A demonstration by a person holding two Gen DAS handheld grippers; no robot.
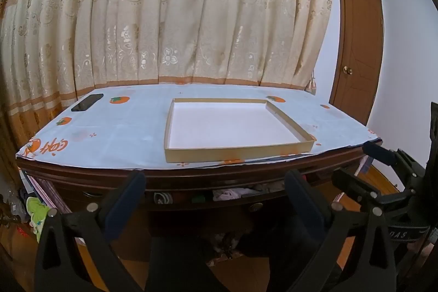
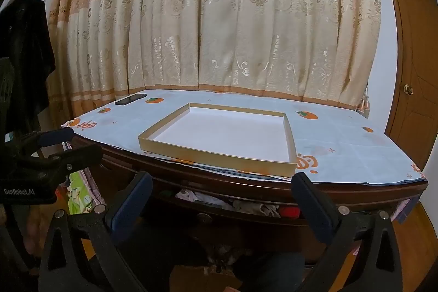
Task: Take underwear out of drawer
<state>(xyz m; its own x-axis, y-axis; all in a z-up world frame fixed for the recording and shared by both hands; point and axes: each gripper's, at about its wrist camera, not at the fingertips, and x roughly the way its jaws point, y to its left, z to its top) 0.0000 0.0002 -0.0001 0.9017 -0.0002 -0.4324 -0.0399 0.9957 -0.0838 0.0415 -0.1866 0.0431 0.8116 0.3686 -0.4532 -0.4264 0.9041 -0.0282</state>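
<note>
A dark wooden drawer (image 1: 254,207) under the tabletop stands slightly ajar, and crumpled underwear (image 1: 232,193) in pink and white shows in the gap. The same drawer (image 2: 204,216) and pale underwear (image 2: 254,207) appear in the right wrist view. My left gripper (image 1: 215,185) hovers open in front of the drawer, nothing between its fingers. My right gripper (image 2: 221,189) is open too, a short way off the drawer and empty. It shows at the right edge of the left wrist view as well, right gripper (image 1: 353,166).
On the table's light blue cloth with orange fruit prints (image 1: 117,127) lies a shallow gold-edged box lid (image 1: 235,152) with a white inside. A black phone (image 1: 87,102) rests at the far left corner. Curtains hang behind; a brown door (image 1: 356,73) stands right.
</note>
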